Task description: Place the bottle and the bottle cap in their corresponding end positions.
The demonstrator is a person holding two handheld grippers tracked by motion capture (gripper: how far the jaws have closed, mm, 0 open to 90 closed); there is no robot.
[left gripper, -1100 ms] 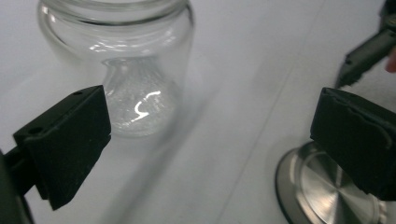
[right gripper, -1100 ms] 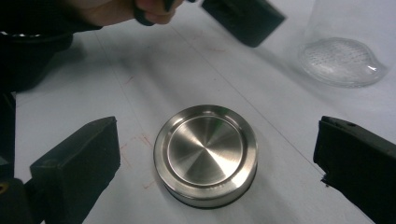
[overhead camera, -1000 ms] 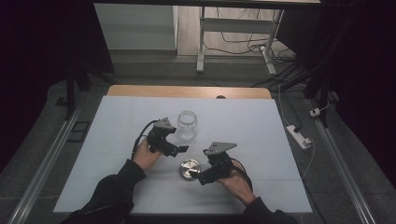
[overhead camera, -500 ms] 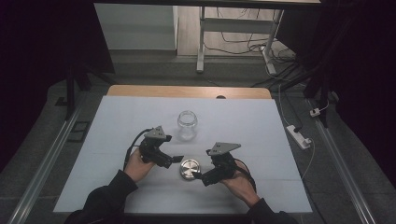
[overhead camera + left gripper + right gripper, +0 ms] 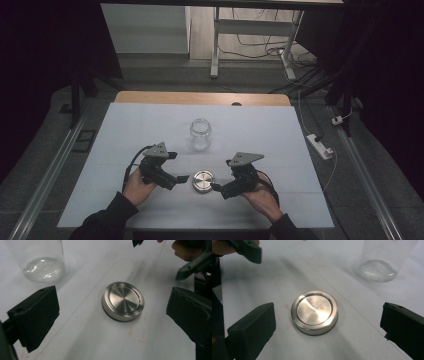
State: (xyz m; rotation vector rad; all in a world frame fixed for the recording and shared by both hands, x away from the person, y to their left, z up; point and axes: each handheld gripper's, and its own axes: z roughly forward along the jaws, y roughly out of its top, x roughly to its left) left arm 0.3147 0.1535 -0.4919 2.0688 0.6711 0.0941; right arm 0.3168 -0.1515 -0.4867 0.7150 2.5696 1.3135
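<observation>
dim room around a lit tabletop (image 5: 150, 125), seen from the high view: the top is covered by a pale white sheet, with a strip of bare wood showing along its far edge. dark grey floor surrounds it, with metal rails running along both sides. beyond the far edge stand the white legs of a frame (image 5: 215, 45) and a tangle of dark cables; a white power strip (image 5: 320, 146) lies on the floor to the right.

near the middle of the sheet stands an open clear glass jar (image 5: 200, 133), upright. closer to the person, a round brushed-metal lid (image 5: 202, 181) lies flat on the sheet, well apart from the jar. in the left gripper view the lid (image 5: 123, 301) rests top-up with faint red pen marks on the sheet just beside it, and the jar's textured base (image 5: 42, 268) sits at upper left. in the right gripper view the lid (image 5: 314, 312) lies centred, the jar (image 5: 378, 270) at upper right.

left gripper (image 5: 176, 167), held in the person's left hand (image 5: 136, 186), is just left of the lid; its fingers (image 5: 37, 315) are spread wide, the lid ahead of them and untouched. right gripper (image 5: 216, 187), held in the right hand (image 5: 260, 196), is just right of the lid; its fingers (image 5: 254, 327) are likewise spread wide, gripping nothing. the two grippers face each other across the lid, each carrying a grey three-cornered plate on top.
</observation>
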